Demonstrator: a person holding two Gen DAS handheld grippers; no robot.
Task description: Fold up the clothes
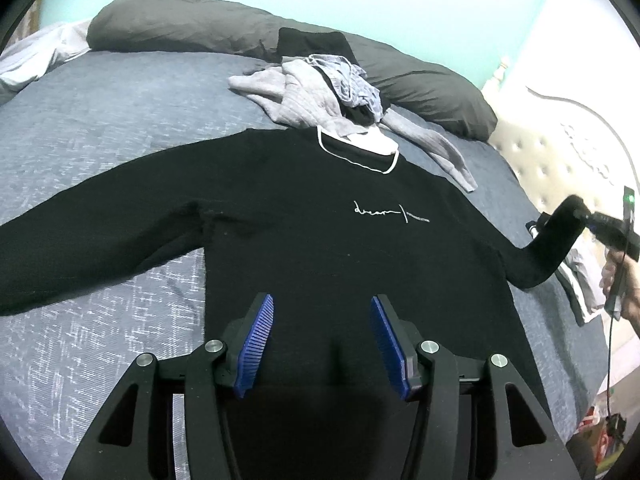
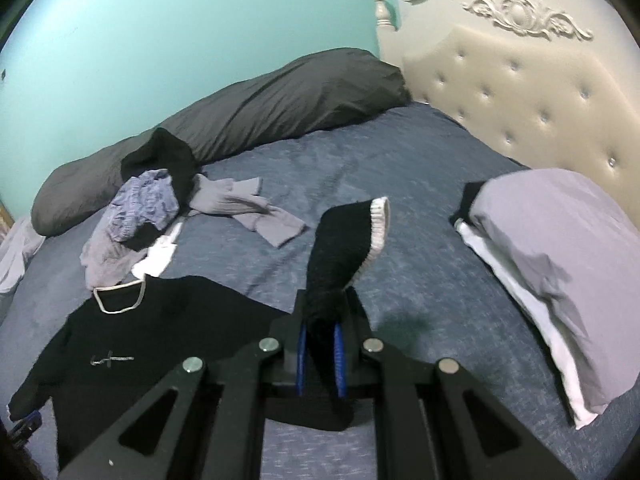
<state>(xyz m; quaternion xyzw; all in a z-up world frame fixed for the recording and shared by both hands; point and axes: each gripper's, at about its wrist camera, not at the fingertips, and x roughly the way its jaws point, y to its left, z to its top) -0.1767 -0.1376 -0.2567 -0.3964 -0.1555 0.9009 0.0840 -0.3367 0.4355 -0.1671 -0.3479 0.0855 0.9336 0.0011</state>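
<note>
From my left claw's camera, my left claw (image 1: 322, 344) hangs wide apart, its blue pads (image 1: 258, 344) spread and holding nothing, poised over the lower front of the black sweater (image 1: 320, 240). Whether the tips brush the cloth I cannot tell. The sweater lies flat, front up, on the blue-grey bedspread (image 1: 100, 120), white-trimmed neck away from me, a small white script on its chest. One sleeve stretches out flat to the left across the bedspread. The other sleeve (image 1: 556, 240) is lifted off the bed at the right, bent upward, its end pinched in my right claw (image 1: 580, 212), with my hand (image 1: 624, 284) gripping the handle behind it. Beyond the neck sits a heap of loose clothes (image 1: 320, 88), grey, blue-patterned and black, touching the collar. A long dark pillow (image 1: 200, 28) lies along the far edge.

From my right claw's camera, my right claw (image 2: 320, 320) is clenched on the sleeve (image 2: 344, 248), the black cloth squeezed between the blue pads (image 2: 339, 344). The cuff with its pale ribbed trim stands up past the tips, tilted to the right. The sweater's body (image 2: 160, 340) lies to the lower left of the claw on the bedspread (image 2: 380, 160). The heap of clothes (image 2: 152, 208) sits beyond its collar. A lilac pillow (image 2: 560, 248) rests at the right against the cream tufted headboard (image 2: 520, 88).
</note>
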